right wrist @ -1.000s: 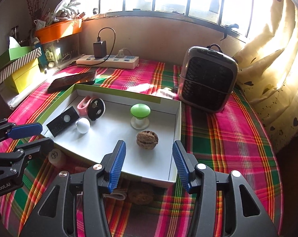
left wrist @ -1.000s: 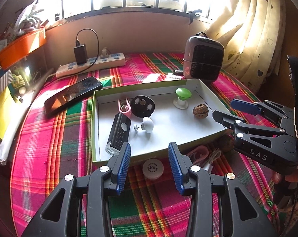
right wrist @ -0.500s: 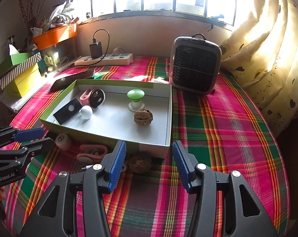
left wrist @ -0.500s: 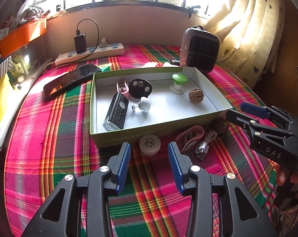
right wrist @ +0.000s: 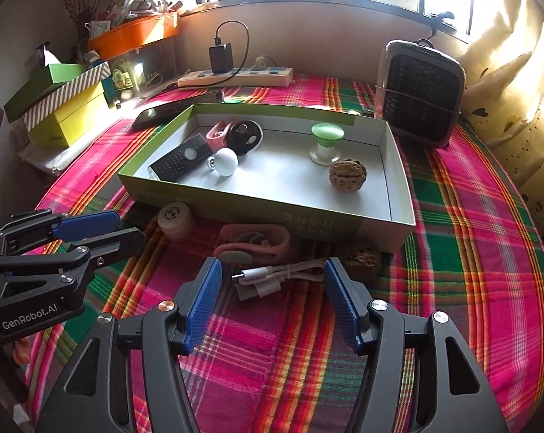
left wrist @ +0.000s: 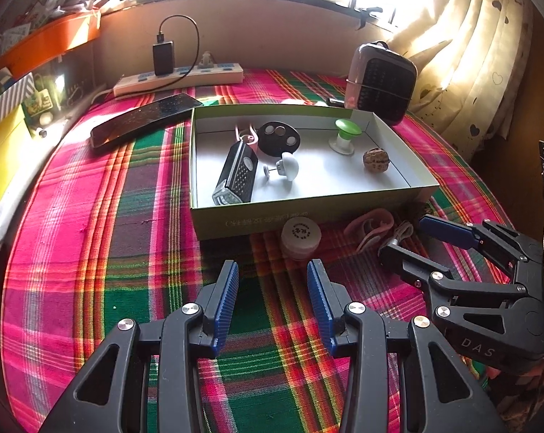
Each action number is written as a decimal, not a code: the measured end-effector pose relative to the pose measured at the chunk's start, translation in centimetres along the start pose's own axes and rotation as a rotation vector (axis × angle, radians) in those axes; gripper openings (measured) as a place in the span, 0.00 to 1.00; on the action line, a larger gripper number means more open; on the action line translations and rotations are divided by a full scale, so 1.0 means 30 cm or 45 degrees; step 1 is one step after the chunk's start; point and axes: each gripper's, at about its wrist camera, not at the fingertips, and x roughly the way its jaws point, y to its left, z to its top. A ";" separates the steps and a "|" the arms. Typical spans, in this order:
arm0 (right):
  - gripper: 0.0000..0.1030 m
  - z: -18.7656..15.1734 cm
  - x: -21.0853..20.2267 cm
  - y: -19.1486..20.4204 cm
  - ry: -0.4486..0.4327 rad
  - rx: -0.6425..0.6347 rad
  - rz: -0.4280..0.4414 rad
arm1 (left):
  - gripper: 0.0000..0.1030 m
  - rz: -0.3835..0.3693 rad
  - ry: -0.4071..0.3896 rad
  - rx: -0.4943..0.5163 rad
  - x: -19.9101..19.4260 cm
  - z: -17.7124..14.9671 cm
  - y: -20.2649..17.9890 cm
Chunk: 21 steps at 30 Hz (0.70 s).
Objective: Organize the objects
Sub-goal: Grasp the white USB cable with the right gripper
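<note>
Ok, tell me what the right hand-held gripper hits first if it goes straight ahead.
Probably the white cable lying between its open fingers; past it, the pink strap and the box wall. Height above the cloth is unclear.

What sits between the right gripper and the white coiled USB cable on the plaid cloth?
Nothing visible. The right gripper, jaws open, faces the white coiled USB cable directly. The pink strap and the loose brown walnut lie beyond and beside it.

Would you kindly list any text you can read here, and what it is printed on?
"DAS": on the right tool.
"GenRobot.AI": on the left tool.
Print on the box front: too blurred to read.
Mark on the round cap: too small to read.
</note>
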 end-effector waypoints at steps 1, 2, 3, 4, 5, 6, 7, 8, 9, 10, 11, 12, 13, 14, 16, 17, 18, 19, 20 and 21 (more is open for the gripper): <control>0.58 0.001 0.004 0.003 0.005 0.002 0.001 | 0.37 -0.001 0.002 -0.005 0.001 -0.001 0.004; 0.58 0.001 0.007 0.006 0.010 0.005 0.000 | 0.37 -0.002 0.004 -0.007 0.004 -0.001 0.008; 0.59 0.001 0.011 0.008 0.016 0.007 -0.005 | 0.37 -0.004 0.007 -0.009 0.007 -0.001 0.012; 0.59 0.000 0.014 0.008 0.022 0.010 -0.011 | 0.37 -0.007 0.008 -0.010 0.009 -0.002 0.014; 0.59 -0.002 0.018 0.008 0.028 0.012 -0.018 | 0.37 -0.010 0.011 -0.009 0.011 -0.003 0.015; 0.59 -0.003 0.020 0.006 0.035 0.015 -0.028 | 0.37 -0.011 0.014 -0.010 0.014 -0.003 0.016; 0.59 -0.005 0.021 0.003 0.039 0.018 -0.041 | 0.37 -0.013 0.016 -0.009 0.015 -0.004 0.016; 0.59 -0.007 0.022 0.000 0.043 0.023 -0.060 | 0.37 -0.017 0.018 -0.008 0.016 -0.004 0.015; 0.59 -0.010 0.021 -0.005 0.048 0.029 -0.075 | 0.37 -0.020 0.020 -0.005 0.016 -0.005 0.014; 0.59 -0.014 0.020 -0.012 0.055 0.038 -0.084 | 0.37 -0.026 0.021 -0.002 0.017 -0.005 0.011; 0.59 -0.020 0.018 -0.019 0.061 0.046 -0.092 | 0.37 -0.032 0.021 0.002 0.017 -0.004 0.009; 0.60 -0.026 0.015 -0.027 0.064 0.056 -0.104 | 0.37 -0.035 0.021 0.004 0.017 -0.003 0.007; 0.60 -0.034 0.013 -0.035 0.070 0.064 -0.119 | 0.37 -0.039 0.022 0.007 0.018 -0.002 0.004; 0.60 -0.041 0.011 -0.042 0.077 0.072 -0.129 | 0.37 -0.044 0.023 0.010 0.020 -0.002 0.002; 0.60 -0.058 0.004 -0.058 0.085 0.089 -0.140 | 0.37 -0.047 0.028 0.012 0.023 -0.001 0.000; 0.60 -0.063 -0.003 -0.067 0.085 0.102 -0.137 | 0.37 -0.050 0.030 0.012 0.024 -0.002 -0.001; 0.60 -0.067 -0.010 -0.072 0.085 0.109 -0.152 | 0.37 -0.054 0.031 0.013 0.025 -0.002 -0.001; 0.60 -0.070 -0.016 -0.077 0.081 0.112 -0.169 | 0.37 -0.056 0.032 0.015 0.025 -0.003 -0.003; 0.60 -0.071 -0.021 -0.080 0.080 0.121 -0.169 | 0.37 -0.058 0.033 0.017 0.025 -0.003 -0.005; 0.60 -0.070 -0.024 -0.082 0.078 0.135 -0.149 | 0.37 -0.059 0.034 0.018 0.024 -0.004 -0.007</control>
